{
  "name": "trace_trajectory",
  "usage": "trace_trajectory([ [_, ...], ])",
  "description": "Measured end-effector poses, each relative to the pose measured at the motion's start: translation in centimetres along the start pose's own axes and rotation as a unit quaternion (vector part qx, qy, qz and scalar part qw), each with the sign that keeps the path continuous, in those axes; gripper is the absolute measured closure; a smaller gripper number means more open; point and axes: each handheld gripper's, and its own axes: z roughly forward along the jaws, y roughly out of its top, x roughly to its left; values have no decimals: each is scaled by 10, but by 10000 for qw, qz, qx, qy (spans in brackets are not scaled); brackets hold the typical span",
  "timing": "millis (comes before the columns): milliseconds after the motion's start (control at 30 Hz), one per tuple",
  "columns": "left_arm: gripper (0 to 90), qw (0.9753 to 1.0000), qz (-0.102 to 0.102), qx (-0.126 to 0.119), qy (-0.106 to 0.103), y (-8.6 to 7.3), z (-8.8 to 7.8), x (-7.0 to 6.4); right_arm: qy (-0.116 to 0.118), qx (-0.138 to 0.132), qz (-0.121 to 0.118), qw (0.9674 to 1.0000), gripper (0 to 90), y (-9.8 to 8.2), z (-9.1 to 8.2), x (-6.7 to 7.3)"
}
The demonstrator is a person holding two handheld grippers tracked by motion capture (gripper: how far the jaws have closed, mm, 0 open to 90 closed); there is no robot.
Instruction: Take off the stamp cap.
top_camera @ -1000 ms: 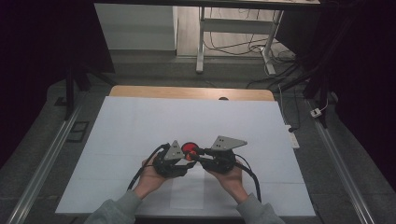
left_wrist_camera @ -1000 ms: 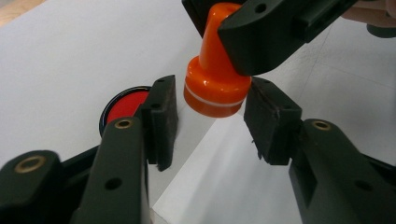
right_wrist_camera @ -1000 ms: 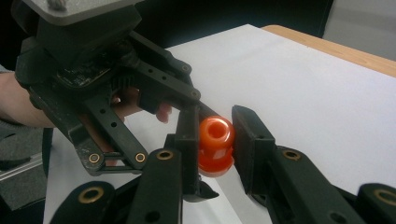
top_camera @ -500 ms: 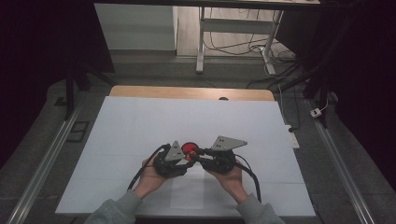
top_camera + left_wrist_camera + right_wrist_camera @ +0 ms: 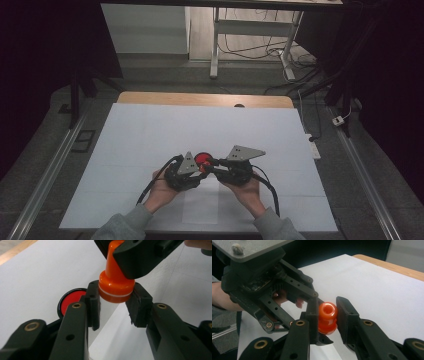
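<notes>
Step in hand: both tools grip one orange stamp (image 5: 115, 287) held above the bench (image 5: 150, 130); I judge they are about to pull or twist its base cap away from the handle.
Left hand-held gripper (image 5: 114, 302): its jaws have just been closing, and now pinch the stamp's wide base, one pad on each side.
Right hand-held gripper (image 5: 327, 315): pressed onto the stamp's narrow handle, which sits between its pads; in the left gripper view it comes in from 12 o'clock.
Stamp, place: in the high view it shows as a small orange spot between the two tools, just toward 6 o'clock of the bench's middle, lifted clear of the white sheet (image 5: 280, 150).
Ink pad (image 5: 70, 301): a round red pad in a black ring, lying flat on the sheet, at 9 o'clock of the stamp in the left gripper view and near it but apart.
Doing it well: keep both grips square on the stamp, so that base and handle stay on one line; pull straight along that line, not sideways.
Risk: the glossy plastic may slip out of the pads if the pull is sudden; a slow, even pull suits better.
Hands (image 5: 160, 192): resting low near the 6 o'clock edge of the bench, sleeves grey.
</notes>
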Motion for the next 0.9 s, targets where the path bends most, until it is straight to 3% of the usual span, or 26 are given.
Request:
trace_trajectory([
  [500, 648, 10000, 51, 42, -56, -1, 0, 1, -18, -8, -41, 10000, 720, 0, 1, 1],
  [900, 649, 9999, 83, 77, 40, -2, 1, 0, -30, -45, 30, 10000, 722, -2, 1, 1],
])
